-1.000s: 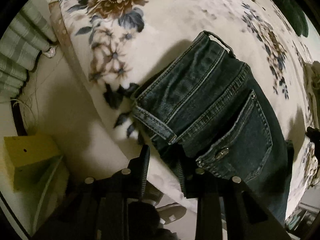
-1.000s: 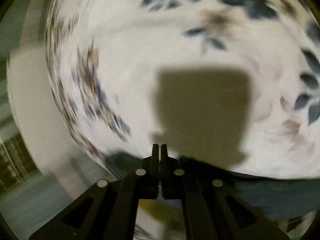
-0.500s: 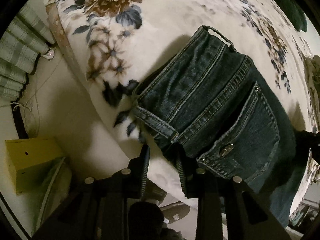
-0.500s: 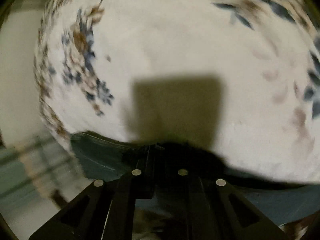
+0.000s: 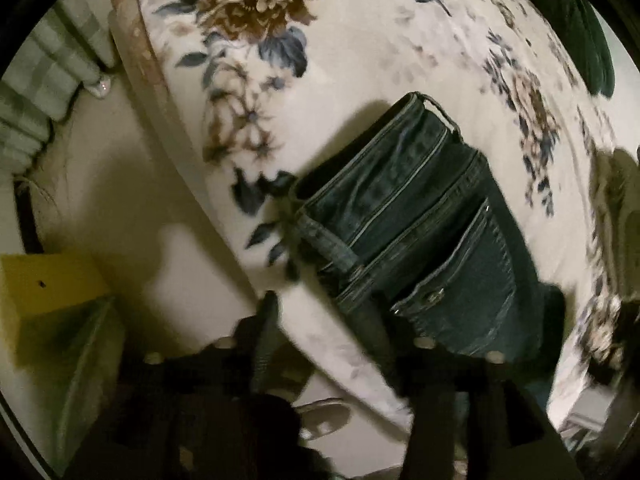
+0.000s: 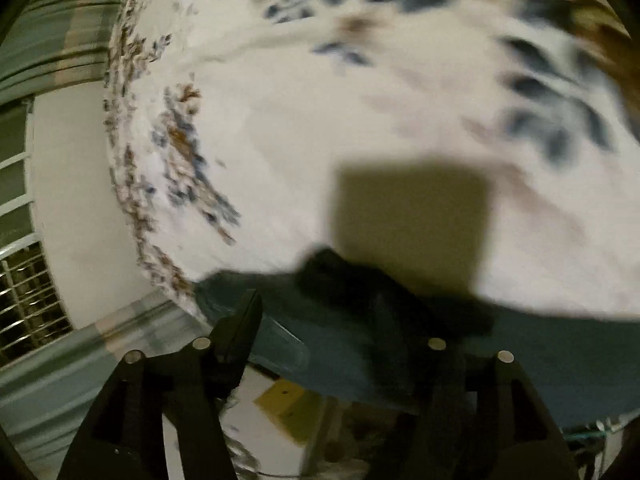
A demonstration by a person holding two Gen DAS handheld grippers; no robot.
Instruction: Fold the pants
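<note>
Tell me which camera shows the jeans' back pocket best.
The left wrist view: the back pocket with its metal button faces the camera, below the waistband of the jeans on the floral blanket. The right wrist view shows only a blurred dark denim edge and no pocket.

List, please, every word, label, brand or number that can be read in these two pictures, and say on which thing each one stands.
None: no text can be read in either view.
Jeans: the pocket button is too small and blurred to read.
Floral blanket: only a flower pattern.
Yellow box: plain faces with one dark dot.
</note>
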